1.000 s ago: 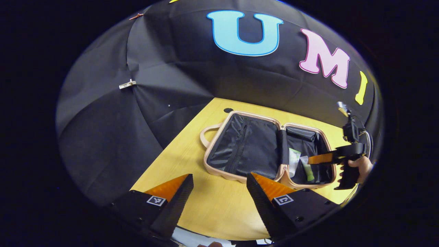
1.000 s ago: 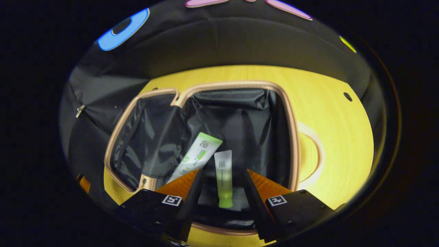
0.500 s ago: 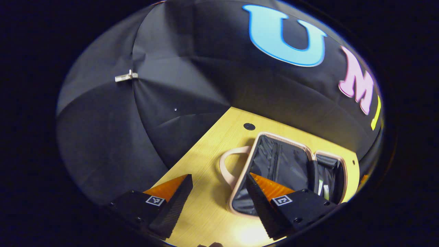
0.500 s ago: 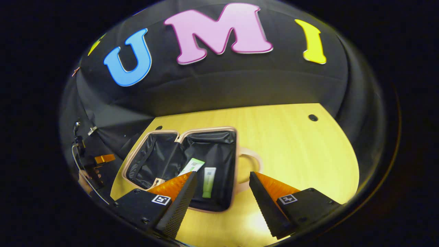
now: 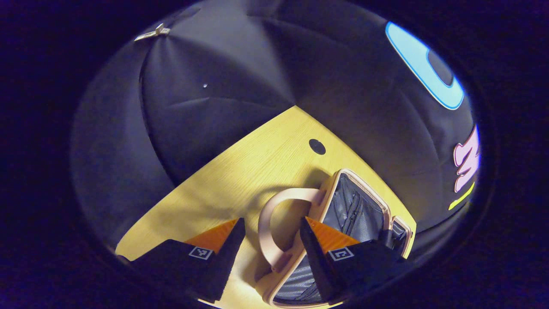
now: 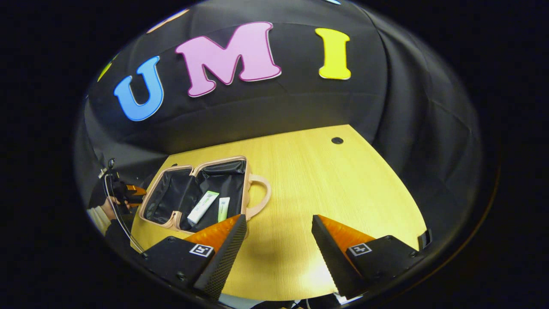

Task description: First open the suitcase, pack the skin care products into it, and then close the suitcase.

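We are looking at the small pale-pink hard-shell suitcase (image 6: 195, 193) lying fully open and flat on the yellow wooden table (image 6: 326, 189), its two halves lined in black fabric. In the right gripper view, it is sitting ahead and to the left of our right gripper (image 6: 276, 240). Two skincare tubes are lying side by side in its right half: a white tube with a green band (image 6: 203, 207) and a smaller pale-green tube (image 6: 223, 209). A curved pink carry handle (image 6: 259, 198) is sticking out toward the bare tabletop.

Our right gripper is hovering wide open, holding nothing.

In the left gripper view, our left gripper (image 5: 271, 240) is also gaping wide and empty, with the suitcase's other pink handle (image 5: 274, 223) lying between its fingers, though we cannot tell whether they touch. The zipped lining (image 5: 354, 210) is just ahead on the right.
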Tool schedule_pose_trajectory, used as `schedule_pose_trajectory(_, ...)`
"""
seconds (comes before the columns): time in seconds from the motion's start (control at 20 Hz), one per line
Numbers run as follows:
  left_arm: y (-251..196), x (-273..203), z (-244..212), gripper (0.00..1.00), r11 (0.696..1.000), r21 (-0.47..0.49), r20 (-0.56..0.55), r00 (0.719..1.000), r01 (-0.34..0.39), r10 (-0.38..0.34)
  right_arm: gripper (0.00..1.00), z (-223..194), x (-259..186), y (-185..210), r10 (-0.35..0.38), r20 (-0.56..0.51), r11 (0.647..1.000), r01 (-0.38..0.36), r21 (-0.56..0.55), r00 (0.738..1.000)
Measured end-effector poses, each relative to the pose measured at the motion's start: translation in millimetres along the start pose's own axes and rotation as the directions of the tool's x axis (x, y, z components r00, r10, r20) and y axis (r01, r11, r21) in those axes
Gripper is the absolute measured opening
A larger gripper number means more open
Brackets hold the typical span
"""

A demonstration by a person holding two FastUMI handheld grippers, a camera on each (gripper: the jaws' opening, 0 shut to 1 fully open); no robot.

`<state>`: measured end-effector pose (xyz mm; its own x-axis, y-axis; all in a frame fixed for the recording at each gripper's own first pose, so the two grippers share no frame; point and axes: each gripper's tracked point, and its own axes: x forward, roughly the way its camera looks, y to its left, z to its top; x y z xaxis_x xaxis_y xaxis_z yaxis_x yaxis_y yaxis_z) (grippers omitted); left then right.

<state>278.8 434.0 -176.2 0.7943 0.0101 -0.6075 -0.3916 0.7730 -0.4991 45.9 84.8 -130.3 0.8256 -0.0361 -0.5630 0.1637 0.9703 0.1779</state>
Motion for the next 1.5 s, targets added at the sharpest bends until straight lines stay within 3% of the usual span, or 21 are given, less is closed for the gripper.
schedule_pose_trajectory(0.1, 3, 13, -3, 0.74, 0.995, -0.099, -0.014, 1.000, 0.007, -0.009, 0.97, 1, -4, -7, -0.015, 0.008, 1.000, 0.015, -0.005, 1.000)
schedule_pose_trajectory(0.2, 1, 14, -12, 0.71, 0.971, -0.237, -0.046, 0.998, 0.036, -0.048, 0.97, 0, -6, -10, -0.019, 0.005, 1.000, 0.019, -0.006, 1.000)
schedule_pose_trajectory(0.25, 1, 17, -12, 0.63, 0.957, -0.287, -0.048, 0.997, 0.046, -0.062, 0.97, -1, -7, -11, -0.020, 0.002, 1.000, 0.020, -0.004, 1.000)
schedule_pose_trajectory(0.35, 6, 14, -16, 0.26, 0.948, -0.319, -0.048, 0.998, 0.020, -0.037, 0.97, 0, -5, -14, -0.025, 0.006, 1.000, 0.025, 0.006, 1.000)
schedule_pose_trajectory(0.45, -2, 15, -13, 0.19, 0.972, -0.235, -0.035, 0.999, 0.011, -0.019, 0.98, -1, -4, -16, -0.026, 0.006, 1.000, 0.026, 0.016, 1.000)
schedule_pose_trajectory(0.55, -14, -2, 3, 0.13, 0.998, -0.060, 0.017, 1.000, -0.003, 0.004, 0.98, -2, -1, -18, -0.025, 0.007, 1.000, 0.025, 0.015, 1.000)
schedule_pose_trajectory(0.65, -26, -26, 24, 0.10, 0.994, 0.105, 0.099, 0.995, -0.010, 0.000, 0.98, -1, -1, -21, -0.024, 0.011, 1.000, 0.023, 0.008, 1.000)
schedule_pose_trajectory(0.8, -57, -75, 52, 0.10, 0.978, 0.210, 0.202, 0.979, -0.001, -0.042, 0.98, 6, -1, -26, -0.014, 0.022, 1.000, 0.014, 0.013, 1.000)
schedule_pose_trajectory(1.0, -107, -157, 70, 0.08, 0.936, 0.349, 0.276, 0.948, 0.053, -0.157, 0.97, 18, 3, -36, 0.000, 0.044, 0.999, -0.001, 0.034, 0.999)
schedule_pose_trajectory(1.1, -136, -200, 69, 0.07, 0.894, 0.441, 0.292, 0.929, 0.079, -0.226, 0.97, 24, 6, -44, 0.002, 0.056, 0.999, -0.004, 0.049, 0.998)
schedule_pose_trajectory(1.35, -214, -270, 22, 0.08, 0.819, 0.532, 0.259, 0.879, 0.216, -0.400, 0.98, 41, 23, -62, 0.017, 0.093, 0.999, -0.021, 0.038, 0.995)
schedule_pose_trajectory(1.5, -285, -281, -44, 0.08, 0.769, 0.539, 0.149, 0.860, 0.343, -0.488, 0.97, 49, 30, -74, 0.034, 0.098, 0.999, -0.037, 0.025, 0.995)
